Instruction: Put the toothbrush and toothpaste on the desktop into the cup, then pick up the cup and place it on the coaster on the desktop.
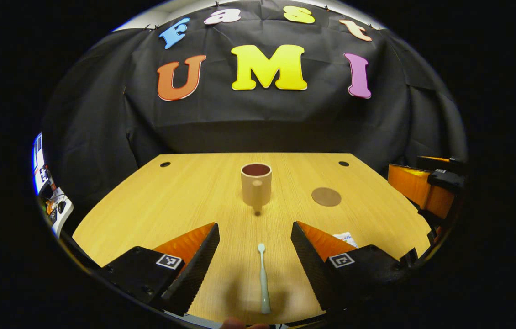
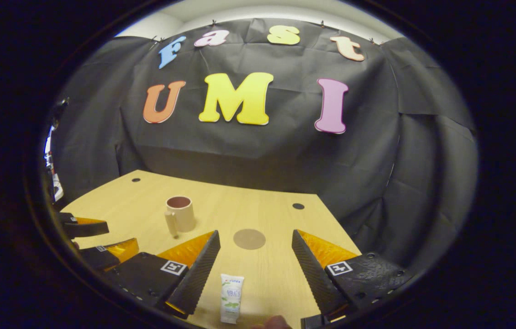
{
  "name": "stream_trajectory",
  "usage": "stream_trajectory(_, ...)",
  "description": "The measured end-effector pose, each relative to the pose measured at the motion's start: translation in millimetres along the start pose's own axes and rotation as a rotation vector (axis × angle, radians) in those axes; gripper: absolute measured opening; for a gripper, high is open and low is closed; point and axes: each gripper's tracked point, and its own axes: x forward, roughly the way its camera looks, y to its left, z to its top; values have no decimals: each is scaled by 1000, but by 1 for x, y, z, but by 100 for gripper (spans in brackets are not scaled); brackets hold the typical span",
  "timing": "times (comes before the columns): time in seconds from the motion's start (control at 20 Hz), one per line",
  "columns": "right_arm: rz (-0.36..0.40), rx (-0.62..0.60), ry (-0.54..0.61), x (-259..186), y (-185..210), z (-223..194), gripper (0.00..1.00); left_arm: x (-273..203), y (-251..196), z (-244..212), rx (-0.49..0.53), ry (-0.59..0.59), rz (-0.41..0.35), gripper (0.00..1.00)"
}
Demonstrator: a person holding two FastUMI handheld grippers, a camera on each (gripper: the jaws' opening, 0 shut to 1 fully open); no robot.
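A pale toothbrush (image 1: 263, 278) lies flat on the wooden desktop (image 1: 148, 205), head pointing away, between the fingers of my open left gripper (image 1: 255, 226). Farther back stands a beige cup (image 1: 256, 185) with a dark inside, its handle facing me. A round brown coaster (image 1: 326, 196) lies to the cup's right. A corner of the toothpaste (image 1: 345, 237) peeks out behind my right-hand finger. In the right gripper view, the white toothpaste tube (image 2: 231, 298) lies between the fingers of my open right gripper (image 2: 255, 234), with the coaster (image 2: 249, 239) ahead and the cup (image 2: 180, 214) to the left.
The other gripper (image 1: 422, 187) hovers at the desk's right edge in the left gripper view. In the right gripper view the left gripper (image 2: 89, 237) sits low on the left. Two cable holes (image 1: 165, 164) (image 1: 344, 163) mark the desk's far corners. Black cloth closes the back.
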Motion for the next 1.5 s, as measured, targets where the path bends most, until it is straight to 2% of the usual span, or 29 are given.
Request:
stream_trajectory(0.35,4,5,68,-9,-7,-34,95,22,-1,-57,-8,94,28,100)
stream_trajectory(0.7,-13,5,110,-14,-20,-54,95,39,1,-81,10,136,25,81)
stream_trajectory(0.75,-15,6,114,-13,-20,-56,95,38,3,-84,12,141,23,85)
stream_trajectory(0.8,-17,6,116,-13,-21,-56,95,38,4,-86,11,146,21,76)
stream_trajectory(0.85,-19,4,117,-13,-20,-58,98,39,5,-88,16,150,21,73)
stream_trajectory(0.95,-19,3,118,-12,-20,-59,95,42,2,-91,27,156,8,67)
stream_trajectory(1.15,-19,-8,128,-11,-18,-63,98,48,-4,-98,31,171,-3,54)
stream_trajectory(1.3,-20,-5,132,-9,-17,-64,95,50,-6,-96,39,170,-9,44)
stream_trajectory(1.5,-21,-12,135,-7,-15,-67,98,53,-5,-96,38,167,-10,25)
